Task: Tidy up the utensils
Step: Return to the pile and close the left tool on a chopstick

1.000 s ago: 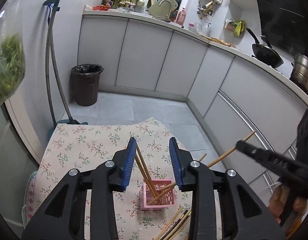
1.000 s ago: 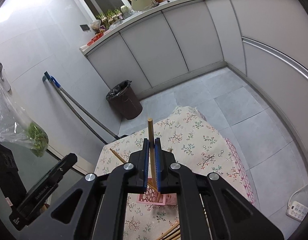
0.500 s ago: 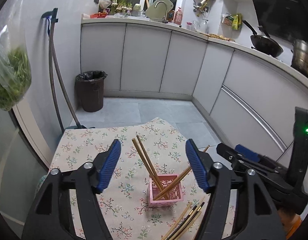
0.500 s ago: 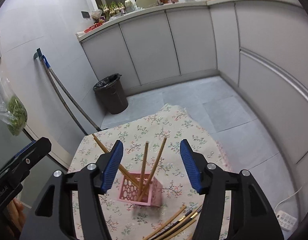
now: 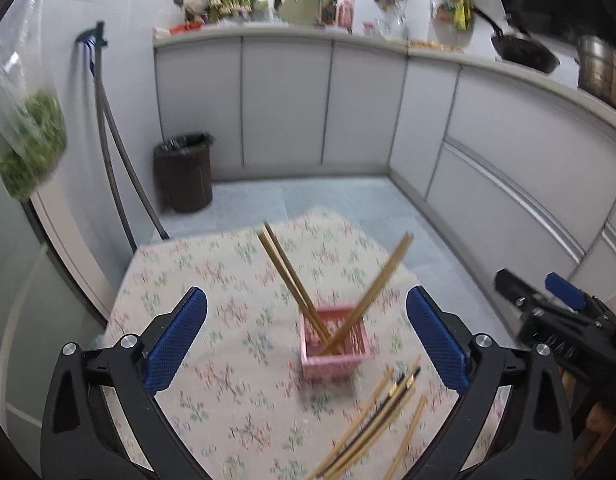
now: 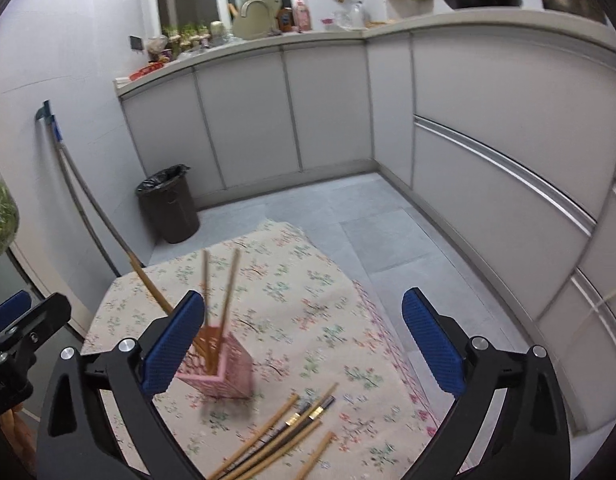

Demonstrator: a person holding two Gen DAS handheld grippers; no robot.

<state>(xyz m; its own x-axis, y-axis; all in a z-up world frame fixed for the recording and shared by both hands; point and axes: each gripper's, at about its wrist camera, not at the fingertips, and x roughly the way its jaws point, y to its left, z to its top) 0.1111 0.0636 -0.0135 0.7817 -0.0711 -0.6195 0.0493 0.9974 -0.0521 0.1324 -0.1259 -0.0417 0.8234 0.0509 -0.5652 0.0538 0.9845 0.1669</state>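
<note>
A pink lattice holder (image 5: 335,342) stands on the floral tablecloth (image 5: 212,280) and holds several wooden chopsticks (image 5: 292,276) leaning outward. It also shows in the right wrist view (image 6: 220,372), partly behind the left finger. Loose chopsticks (image 5: 372,428), wooden and dark, lie on the cloth in front of it; they show in the right wrist view (image 6: 284,436) too. My left gripper (image 5: 306,344) is open and empty, above and behind the holder. My right gripper (image 6: 304,344) is open and empty, to the right of the holder.
The right gripper's body (image 5: 560,320) shows at the right edge of the left view. The small table stands in a kitchen with grey cabinets (image 6: 488,152), a dark bin (image 6: 168,208) and a mop (image 5: 112,152) against the wall. The tablecloth's far edge (image 6: 292,232) drops to the tiled floor.
A second ago the right gripper was shut on a chopstick; it let go, leaving it in the holder. Both grippers opened wide and pulled back from the holder.
</note>
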